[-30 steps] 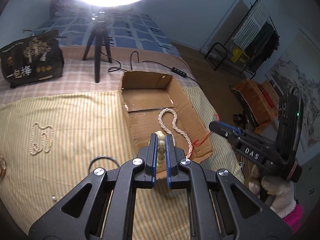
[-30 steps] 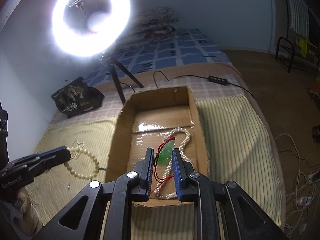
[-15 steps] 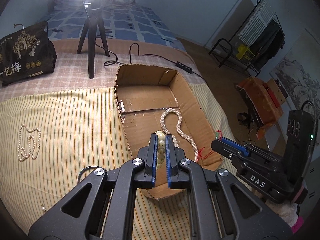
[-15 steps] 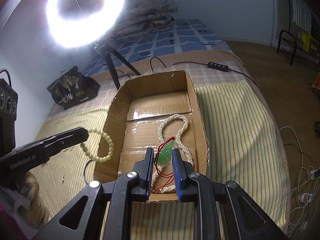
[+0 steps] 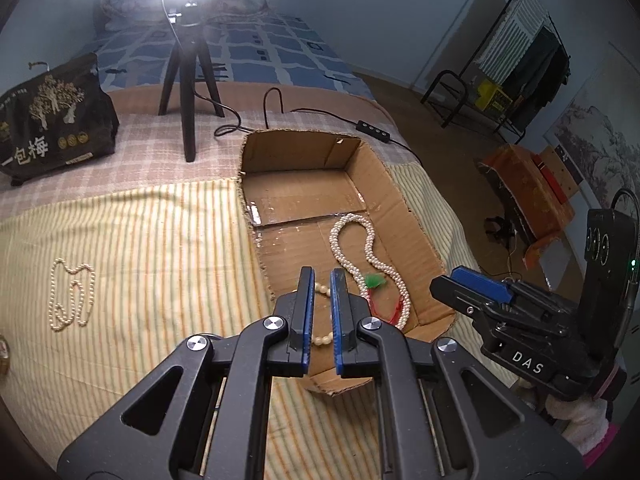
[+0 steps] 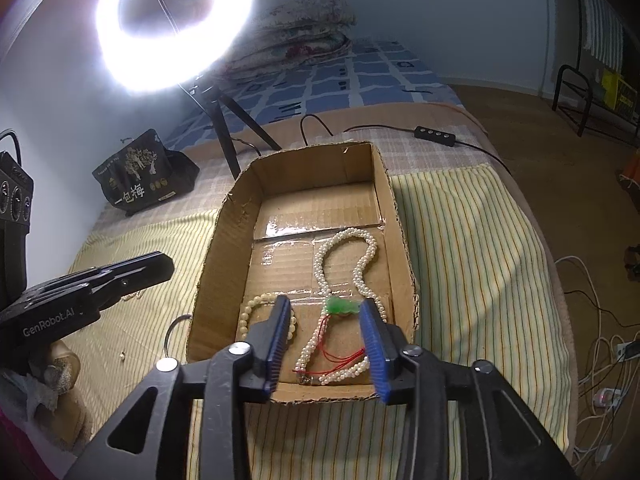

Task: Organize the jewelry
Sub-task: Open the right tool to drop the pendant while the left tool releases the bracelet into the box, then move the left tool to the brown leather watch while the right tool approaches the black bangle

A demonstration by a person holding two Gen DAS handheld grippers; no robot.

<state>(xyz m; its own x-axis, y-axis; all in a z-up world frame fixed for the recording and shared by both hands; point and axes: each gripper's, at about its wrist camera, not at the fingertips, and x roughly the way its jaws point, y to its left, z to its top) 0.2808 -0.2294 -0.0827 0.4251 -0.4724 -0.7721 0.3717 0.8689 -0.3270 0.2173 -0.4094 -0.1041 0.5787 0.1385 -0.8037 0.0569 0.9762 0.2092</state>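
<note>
An open cardboard box (image 6: 224,240) lies on the striped bed cover. In it lie a white pearl necklace (image 6: 362,256), a green pendant (image 6: 340,306) on a red cord, and a cream bead bracelet (image 6: 250,310). My right gripper (image 6: 326,344) is open above the box's near end, the pendant lying loose beyond its fingers. My left gripper (image 5: 321,312) is open over the box's near left corner, the bracelet (image 5: 322,338) lying below its fingers. The box (image 5: 400,192), the necklace (image 5: 372,252) and the pendant (image 5: 374,280) show in the left wrist view too.
A thin pearl chain (image 5: 70,300) lies on the cover left of the box. A metal ring (image 6: 174,330) lies by the box's left wall. A ring light on a tripod (image 6: 224,136), a black bag (image 5: 52,124) and a cable with a switch (image 6: 436,136) lie behind the box.
Both grippers have opened. The left one has let the bead bracelet fall into the box and the right one has let go of the green pendant, which now lies on the pearl necklace.
</note>
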